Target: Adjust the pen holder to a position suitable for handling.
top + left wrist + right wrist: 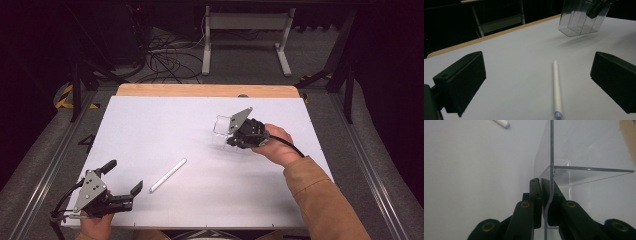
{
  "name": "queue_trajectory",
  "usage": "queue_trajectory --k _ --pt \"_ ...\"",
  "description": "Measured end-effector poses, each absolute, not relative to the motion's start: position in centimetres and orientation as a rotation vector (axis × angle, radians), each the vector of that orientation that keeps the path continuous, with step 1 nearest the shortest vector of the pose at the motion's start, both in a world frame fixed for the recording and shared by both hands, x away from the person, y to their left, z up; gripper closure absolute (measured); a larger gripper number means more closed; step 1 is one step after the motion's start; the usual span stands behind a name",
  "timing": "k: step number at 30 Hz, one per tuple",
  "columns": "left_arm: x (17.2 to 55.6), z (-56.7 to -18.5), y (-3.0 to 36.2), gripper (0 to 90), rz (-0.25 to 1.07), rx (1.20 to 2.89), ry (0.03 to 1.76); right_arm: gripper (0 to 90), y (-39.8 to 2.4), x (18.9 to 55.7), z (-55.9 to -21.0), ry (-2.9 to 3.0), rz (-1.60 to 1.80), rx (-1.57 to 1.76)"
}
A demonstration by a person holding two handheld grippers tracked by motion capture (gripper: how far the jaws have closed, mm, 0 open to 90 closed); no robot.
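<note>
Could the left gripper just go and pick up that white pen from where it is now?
Probably yes. The left gripper is open and the white pen lies flat on the table just ahead of it, with nothing between them. The right gripper is busy holding the clear box.

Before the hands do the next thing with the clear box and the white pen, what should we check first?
1. Right gripper pinching a wall of the clear box: ok, jaws shut on the thin wall.
2. Box off the table: ok, the left gripper view shows it hanging above its shadow.
3. Box held level: not ok, it looks tilted.
4. Left gripper ready: ok, jaws wide open with nothing between them.
5. White pen reachable: ok, it lies flat on the table just ahead of the open left jaws.
6. Box compartments free of other things: cannot tell for sure.
</note>
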State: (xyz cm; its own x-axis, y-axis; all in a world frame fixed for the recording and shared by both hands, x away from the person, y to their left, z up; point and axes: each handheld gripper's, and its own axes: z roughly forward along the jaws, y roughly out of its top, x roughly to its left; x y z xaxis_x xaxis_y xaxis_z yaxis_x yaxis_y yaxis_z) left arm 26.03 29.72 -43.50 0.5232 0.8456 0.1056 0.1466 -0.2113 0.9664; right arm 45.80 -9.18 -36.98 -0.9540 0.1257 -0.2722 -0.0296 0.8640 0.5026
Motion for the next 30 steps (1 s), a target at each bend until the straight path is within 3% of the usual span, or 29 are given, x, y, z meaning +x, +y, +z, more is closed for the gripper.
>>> queue_trajectory --k 14,30 --pt "26.0 -43.5 29.7 0.8 0.803 1.685 0.851 85.4 -4.2 46.0 -38.5 2.822 0.693 -0.042" --pt "26.1 -43.5 29.7 0.8 0.798 1.683 0.852 84.6 -2.3 46.2 -39.2 2.839 0.696 -0.12"
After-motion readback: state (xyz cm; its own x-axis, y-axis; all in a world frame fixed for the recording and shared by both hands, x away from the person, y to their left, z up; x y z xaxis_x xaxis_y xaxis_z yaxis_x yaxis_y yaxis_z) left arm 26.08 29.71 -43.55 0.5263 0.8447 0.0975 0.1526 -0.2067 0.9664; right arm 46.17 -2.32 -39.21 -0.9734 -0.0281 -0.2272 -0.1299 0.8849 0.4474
